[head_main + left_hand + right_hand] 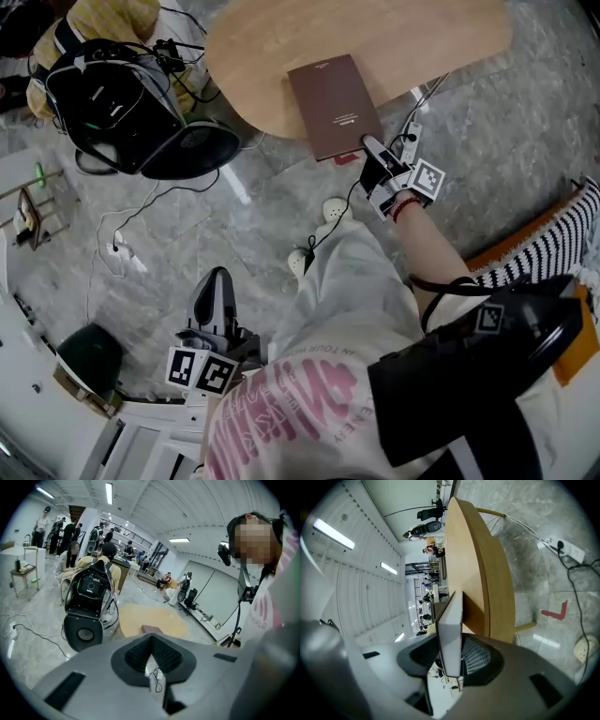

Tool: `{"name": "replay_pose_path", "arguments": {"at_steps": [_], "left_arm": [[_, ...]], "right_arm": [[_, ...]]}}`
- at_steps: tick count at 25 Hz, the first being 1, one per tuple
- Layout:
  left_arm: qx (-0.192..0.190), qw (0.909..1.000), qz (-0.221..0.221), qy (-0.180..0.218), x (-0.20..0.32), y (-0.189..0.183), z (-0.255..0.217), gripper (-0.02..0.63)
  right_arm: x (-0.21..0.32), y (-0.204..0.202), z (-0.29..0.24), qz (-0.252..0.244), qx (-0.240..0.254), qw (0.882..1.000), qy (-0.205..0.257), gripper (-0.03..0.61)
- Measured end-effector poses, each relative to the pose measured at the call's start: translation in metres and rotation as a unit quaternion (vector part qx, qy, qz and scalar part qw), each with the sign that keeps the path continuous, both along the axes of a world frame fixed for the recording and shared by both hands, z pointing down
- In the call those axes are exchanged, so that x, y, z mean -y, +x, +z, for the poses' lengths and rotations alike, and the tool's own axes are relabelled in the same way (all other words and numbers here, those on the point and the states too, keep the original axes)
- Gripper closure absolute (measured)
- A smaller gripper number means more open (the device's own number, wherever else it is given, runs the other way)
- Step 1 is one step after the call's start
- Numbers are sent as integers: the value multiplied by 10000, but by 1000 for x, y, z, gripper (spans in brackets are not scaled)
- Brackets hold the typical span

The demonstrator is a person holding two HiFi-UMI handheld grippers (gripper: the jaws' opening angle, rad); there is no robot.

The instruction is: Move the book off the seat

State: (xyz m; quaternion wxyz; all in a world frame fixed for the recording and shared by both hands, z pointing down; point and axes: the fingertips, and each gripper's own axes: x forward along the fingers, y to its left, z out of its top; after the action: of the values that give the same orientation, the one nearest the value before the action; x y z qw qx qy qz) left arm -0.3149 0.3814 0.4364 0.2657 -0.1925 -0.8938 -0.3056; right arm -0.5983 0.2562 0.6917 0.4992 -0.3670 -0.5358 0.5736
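A brown book [336, 103] lies on the round wooden seat [272, 47], its near end hanging over the rim. My right gripper [372, 152] is shut on that near end; in the right gripper view the book's pale page edge [451, 630] stands clamped between both pads, with the seat [476, 573] behind it. My left gripper [217, 284] hangs low beside the person's trousers, far from the book, shut with nothing in it. In the left gripper view its pad tips [151, 638] meet, and the book [151, 629] shows small on the seat [140, 617] beyond.
A black machine with cables [122, 94] stands left of the seat on the marble floor. A white power strip [410, 141] and loose cords lie by the seat's right side, white slippers [333, 211] below it. A striped cushion [553, 244] is at the right.
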Motion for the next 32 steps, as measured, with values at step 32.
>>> {"name": "replay_pose_path", "arguments": {"at_steps": [32], "left_arm": [[-218, 9980, -536, 270, -3, 19, 12, 606]], "right_arm": [[1, 10, 71, 74, -154, 9938, 1100, 399]]}}
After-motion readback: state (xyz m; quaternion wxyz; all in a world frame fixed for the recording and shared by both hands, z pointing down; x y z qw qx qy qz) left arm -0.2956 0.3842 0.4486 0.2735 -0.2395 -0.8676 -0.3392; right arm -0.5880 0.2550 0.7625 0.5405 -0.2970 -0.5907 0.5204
